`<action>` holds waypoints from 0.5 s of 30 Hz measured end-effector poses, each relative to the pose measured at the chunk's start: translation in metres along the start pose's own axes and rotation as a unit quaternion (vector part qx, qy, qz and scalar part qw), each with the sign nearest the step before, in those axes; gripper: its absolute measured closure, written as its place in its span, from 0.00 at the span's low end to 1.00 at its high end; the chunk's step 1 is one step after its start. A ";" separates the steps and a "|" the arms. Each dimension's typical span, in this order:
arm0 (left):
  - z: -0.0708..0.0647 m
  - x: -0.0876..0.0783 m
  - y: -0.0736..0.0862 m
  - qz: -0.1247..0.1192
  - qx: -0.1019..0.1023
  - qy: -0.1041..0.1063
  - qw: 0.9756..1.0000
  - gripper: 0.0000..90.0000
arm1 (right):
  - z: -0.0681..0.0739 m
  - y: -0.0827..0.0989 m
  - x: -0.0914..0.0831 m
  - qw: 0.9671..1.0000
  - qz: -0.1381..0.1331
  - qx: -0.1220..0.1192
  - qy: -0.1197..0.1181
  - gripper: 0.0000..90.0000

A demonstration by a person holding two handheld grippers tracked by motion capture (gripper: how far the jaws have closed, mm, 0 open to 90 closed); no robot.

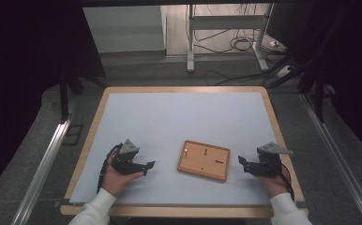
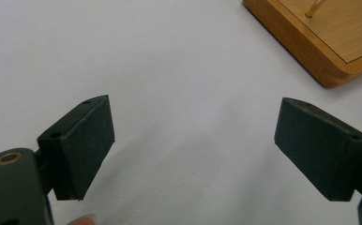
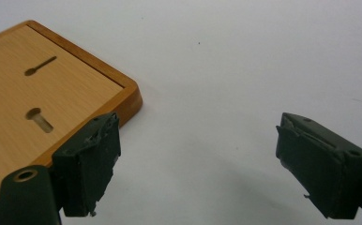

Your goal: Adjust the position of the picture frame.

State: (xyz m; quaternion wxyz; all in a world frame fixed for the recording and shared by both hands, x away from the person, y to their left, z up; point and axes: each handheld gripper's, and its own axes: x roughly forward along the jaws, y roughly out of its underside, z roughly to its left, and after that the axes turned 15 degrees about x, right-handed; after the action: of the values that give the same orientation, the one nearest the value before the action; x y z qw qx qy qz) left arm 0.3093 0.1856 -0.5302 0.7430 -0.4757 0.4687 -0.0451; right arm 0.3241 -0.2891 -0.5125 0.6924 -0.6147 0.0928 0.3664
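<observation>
Flat rectangular light-wood board w/ darker raised rim [image 1: 204,160] lies on the pale grey table mat [image 1: 184,117], near the front edge, a bit tilted; its face shows small slots and a short peg-like bit. Left black two-jaw gripper [image 1: 147,166] sits at approx 9 o'clock of the board, held in the person's left hand [image 1: 116,180], jaws pointing toward the board but apart from it. In the left gripper view its jaws stand wide apart w/ nothing btwn them, bare mat below; the board's corner is at approx 1 o'clock [image 2: 320,42], clear of both jaws; a fingertip [image 2: 81,219] peeks at the bottom edge. Right black two-jaw gripper [image 1: 241,162] sits at approx 3 o'clock of the board, in the right hand [image 1: 275,183], grey three-cornered plate on top. In the right gripper view its jaws are also spread wide, holding nothing; the board [image 3: 38,103] lies at approx 10 o'clock, the near jaw overlapping the board's rim in the picture; contact can't be told.
</observation>
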 end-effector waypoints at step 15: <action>-0.007 -0.009 0.012 0.005 0.004 -0.006 1.000 0.18 | 0.004 -0.006 -0.006 0.999 -0.033 -0.009 -0.023 0.16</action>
State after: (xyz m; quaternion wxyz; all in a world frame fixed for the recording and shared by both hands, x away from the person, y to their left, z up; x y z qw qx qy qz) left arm 0.2944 0.1926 -0.5342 0.7477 -0.4710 0.4664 -0.0405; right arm 0.3226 -0.2879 -0.5037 0.7008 -0.6146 0.0530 0.3582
